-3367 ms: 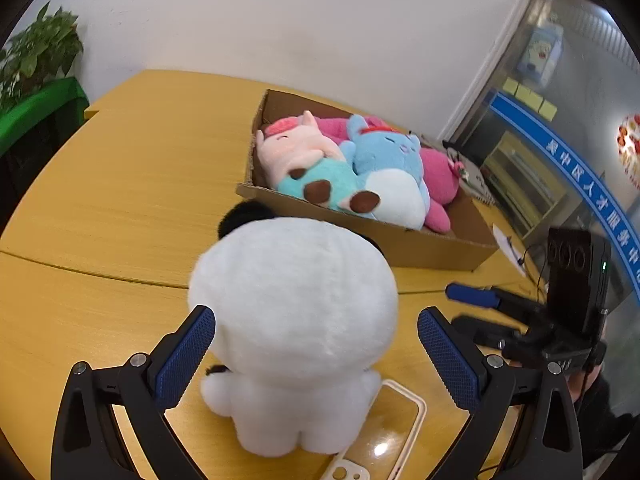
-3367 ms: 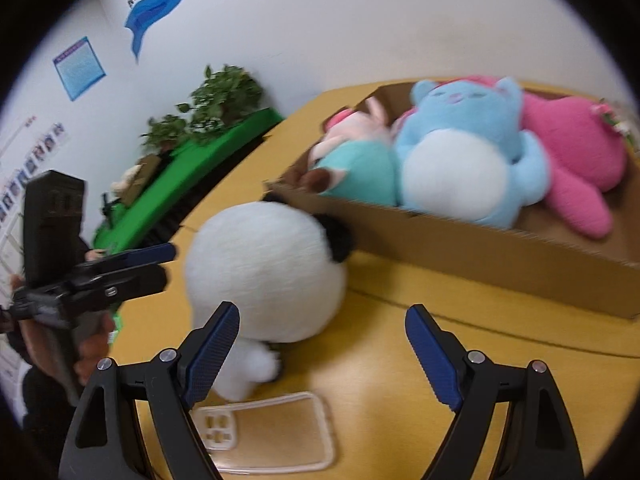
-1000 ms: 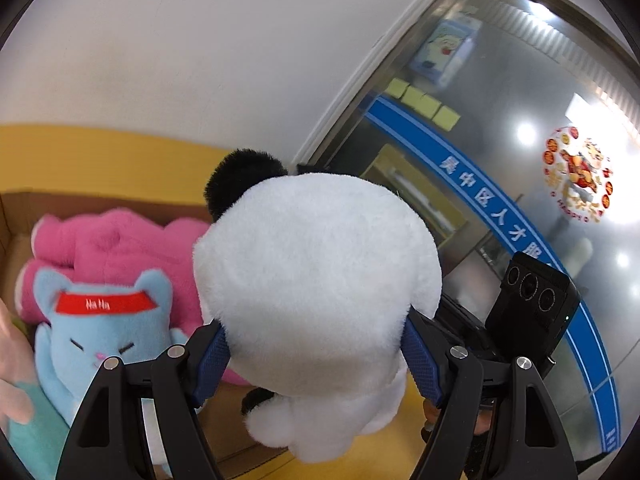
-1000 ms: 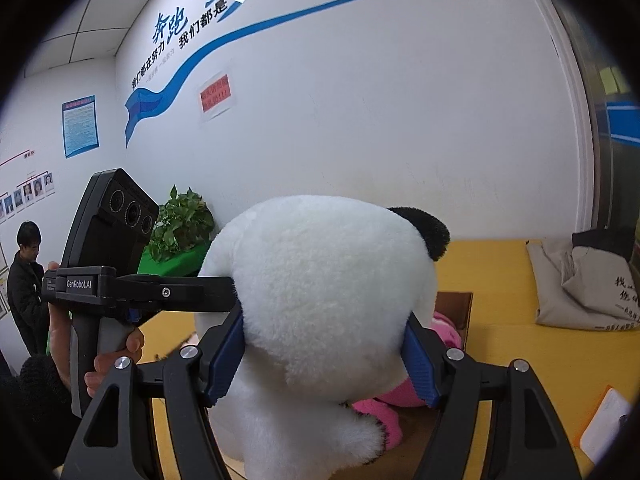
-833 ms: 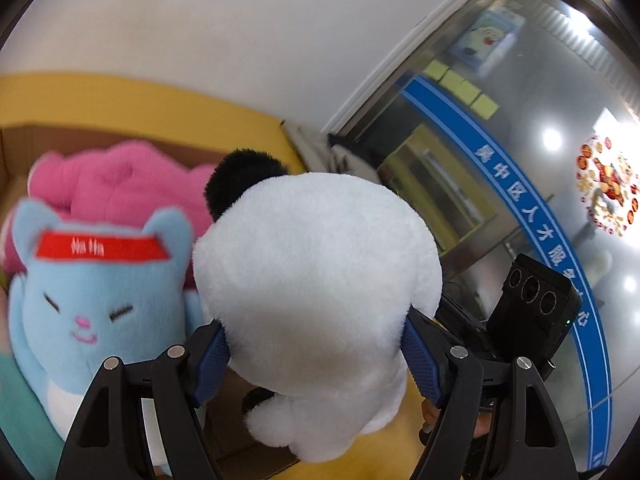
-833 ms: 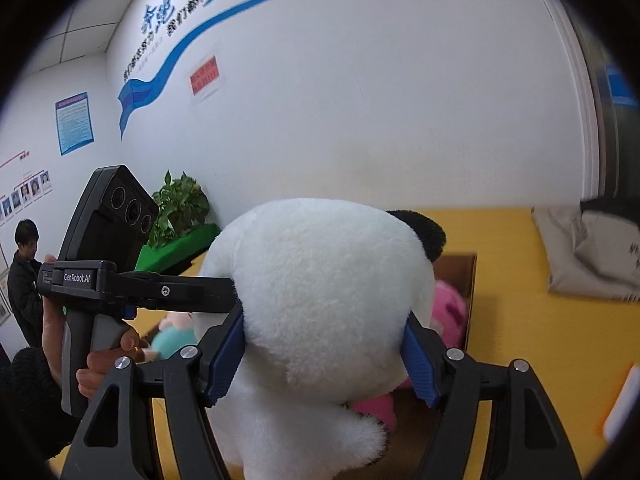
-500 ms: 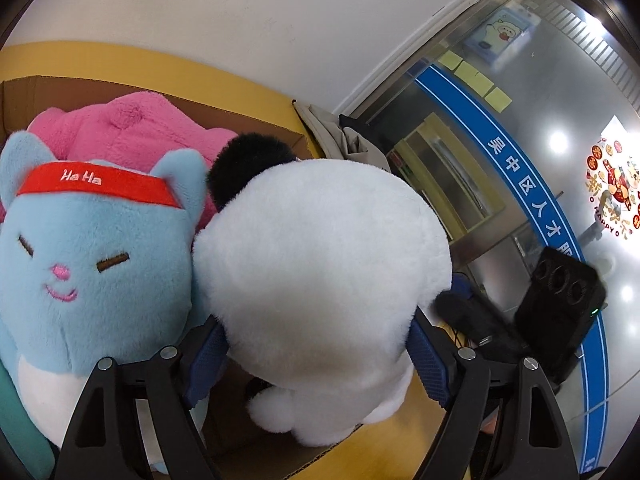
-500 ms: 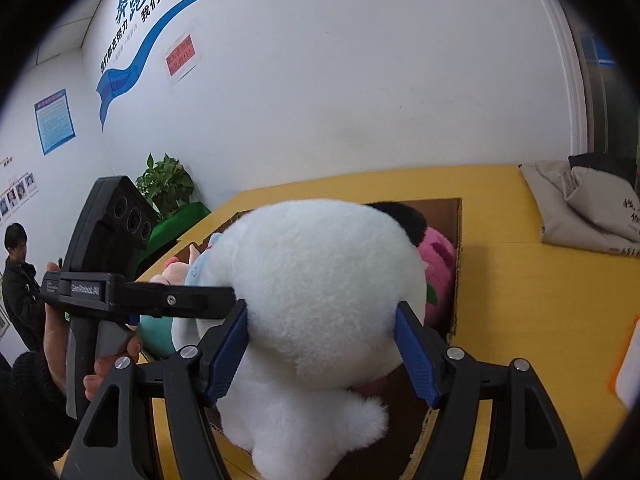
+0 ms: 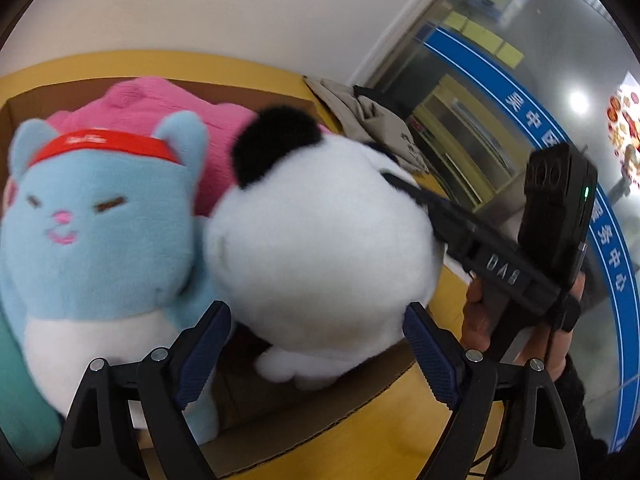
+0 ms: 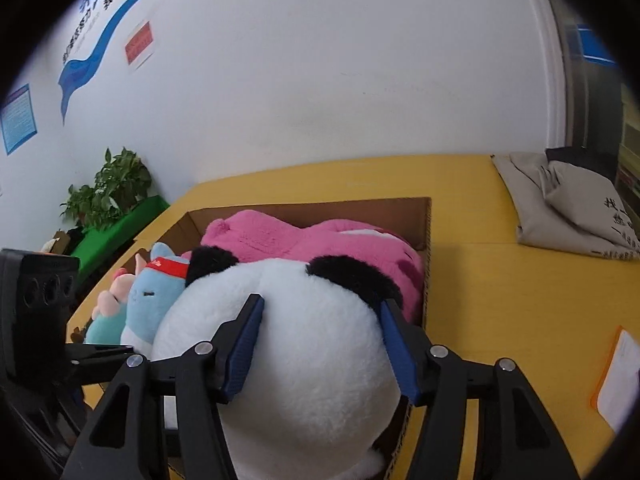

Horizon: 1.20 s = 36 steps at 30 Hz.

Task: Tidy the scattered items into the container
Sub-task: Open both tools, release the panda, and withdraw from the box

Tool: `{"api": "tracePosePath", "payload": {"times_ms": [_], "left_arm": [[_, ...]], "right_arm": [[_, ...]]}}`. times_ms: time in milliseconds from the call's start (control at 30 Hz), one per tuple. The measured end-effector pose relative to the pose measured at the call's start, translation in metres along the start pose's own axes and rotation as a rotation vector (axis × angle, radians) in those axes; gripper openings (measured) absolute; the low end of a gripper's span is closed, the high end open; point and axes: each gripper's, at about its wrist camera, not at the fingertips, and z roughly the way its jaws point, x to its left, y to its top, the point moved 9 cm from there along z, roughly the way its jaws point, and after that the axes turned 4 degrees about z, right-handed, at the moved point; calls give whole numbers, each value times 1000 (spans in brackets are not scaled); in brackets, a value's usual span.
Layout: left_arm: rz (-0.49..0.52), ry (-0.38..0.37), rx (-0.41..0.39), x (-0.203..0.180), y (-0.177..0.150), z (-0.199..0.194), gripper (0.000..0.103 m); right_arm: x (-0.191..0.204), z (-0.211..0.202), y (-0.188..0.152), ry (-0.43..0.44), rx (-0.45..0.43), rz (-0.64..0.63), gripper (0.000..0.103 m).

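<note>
Panda plush (image 10: 288, 344) down in cardboard box (image 10: 426, 240), wedged at near corner beside blue cat plush (image 9: 92, 216), pink plush (image 10: 320, 240) behind.

My right gripper (image 10: 322, 350) clamped on panda's head, steadying it into gap.

My left gripper (image 9: 316, 354): fingers apart, flanking panda's bottom, not gripping.

Box on yellow worktop (image 10: 500, 280).
</note>
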Motion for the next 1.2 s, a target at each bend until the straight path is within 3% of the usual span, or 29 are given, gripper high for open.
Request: {"api": "tracePosePath", "payload": {"times_ms": [133, 200, 233, 300, 400, 500, 600, 833, 933, 1200], "left_arm": [[-51, 22, -68, 13, -1, -30, 91], [-56, 53, -85, 18, -4, -43, 91], [-54, 77, -86, 20, -6, -48, 91], [-23, 165, -91, 27, -15, -64, 95], [71, 341, -106, 30, -24, -82, 101], [101, 406, -138, 36, -41, -110, 102], [51, 443, -184, 40, -60, -135, 103], [13, 419, -210, 26, -95, -159, 103], [25, 441, -202, 24, -108, -165, 103], [28, 407, -215, 9, -124, -176, 103]], "right_arm": [[0, 1, -6, -20, 12, 5, 59], [-3, 2, -7, -10, 34, 56, 65], [-5, 1, -7, 1, 43, 91, 73], [-6, -9, -4, 18, 27, 147, 82], [-2, -42, 3, 5, -50, 183, 83], [7, -76, -8, -3, -95, 224, 85], [27, -93, -34, -16, -81, 221, 88], [79, -94, -91, -80, -13, 174, 88], [91, -102, -99, -143, -22, 135, 88], [114, -123, -101, -246, -40, 28, 88]]}}
